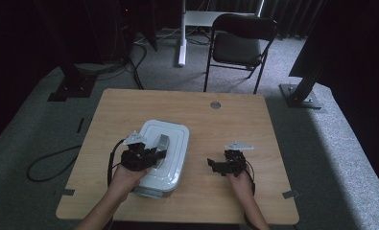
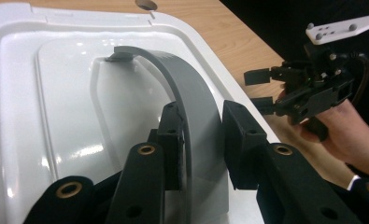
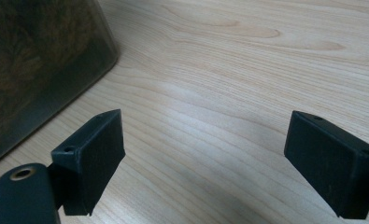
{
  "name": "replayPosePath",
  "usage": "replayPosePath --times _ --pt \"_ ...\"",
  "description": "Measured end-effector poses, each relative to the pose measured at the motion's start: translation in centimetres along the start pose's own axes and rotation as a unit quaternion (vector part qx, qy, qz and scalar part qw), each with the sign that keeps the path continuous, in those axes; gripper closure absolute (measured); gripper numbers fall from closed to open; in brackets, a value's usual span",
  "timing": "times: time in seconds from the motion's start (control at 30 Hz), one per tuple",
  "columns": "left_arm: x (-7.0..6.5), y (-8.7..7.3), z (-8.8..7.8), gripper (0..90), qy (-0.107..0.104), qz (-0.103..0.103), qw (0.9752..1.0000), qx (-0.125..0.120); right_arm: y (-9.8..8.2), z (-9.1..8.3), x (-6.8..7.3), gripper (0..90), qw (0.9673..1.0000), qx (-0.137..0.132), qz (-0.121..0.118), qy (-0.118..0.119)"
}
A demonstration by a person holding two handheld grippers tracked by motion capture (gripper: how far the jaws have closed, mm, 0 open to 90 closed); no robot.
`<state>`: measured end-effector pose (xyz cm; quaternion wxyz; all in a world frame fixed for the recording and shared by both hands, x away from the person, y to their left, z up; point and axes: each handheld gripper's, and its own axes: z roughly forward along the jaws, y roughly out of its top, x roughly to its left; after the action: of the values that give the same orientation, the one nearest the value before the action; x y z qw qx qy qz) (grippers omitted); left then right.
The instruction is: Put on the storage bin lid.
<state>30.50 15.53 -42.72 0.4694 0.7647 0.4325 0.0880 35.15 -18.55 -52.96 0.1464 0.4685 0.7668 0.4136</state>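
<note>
A white container lid (image 1: pixel 175 136) with a grey arched handle (image 1: pixel 162 143) lies left of the table's middle. My left gripper (image 1: pixel 154 154) comes in over its near end. In the left gripper view the handle (image 2: pixel 187 88) stands upright between the two black pads, and my left gripper (image 2: pixel 201 140) is shut on it above the glossy lid (image 2: pixel 65 93). My right gripper (image 1: pixel 211 165) rests to the right of the container, pointing toward it, and stands open (image 3: pixel 205 154) over bare wood. The container's dark side wall (image 3: pixel 32 70) lies just beyond its left jaw.
The wooden table (image 1: pixel 254 124) has a round cable hole (image 1: pixel 215 105) near its far edge. A black folding chair (image 1: pixel 240 45) stands on the carpet beyond the table. A cable (image 1: pixel 48 165) loops on the floor at the left.
</note>
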Motion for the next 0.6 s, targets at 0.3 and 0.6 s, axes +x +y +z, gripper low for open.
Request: replayPosePath --times 0.3,0.6 --pt "-0.5 0.6 -0.7 45.2 0.004 0.008 0.9998 -0.018 0.0 -0.1 -0.1 11.5 1.0000 0.000 0.000 0.001" --pt "-0.4 1.3 -1.6 17.2 0.017 0.026 0.9991 -0.029 -0.2 -0.5 -0.3 11.5 1.0000 -0.003 0.004 -0.003"
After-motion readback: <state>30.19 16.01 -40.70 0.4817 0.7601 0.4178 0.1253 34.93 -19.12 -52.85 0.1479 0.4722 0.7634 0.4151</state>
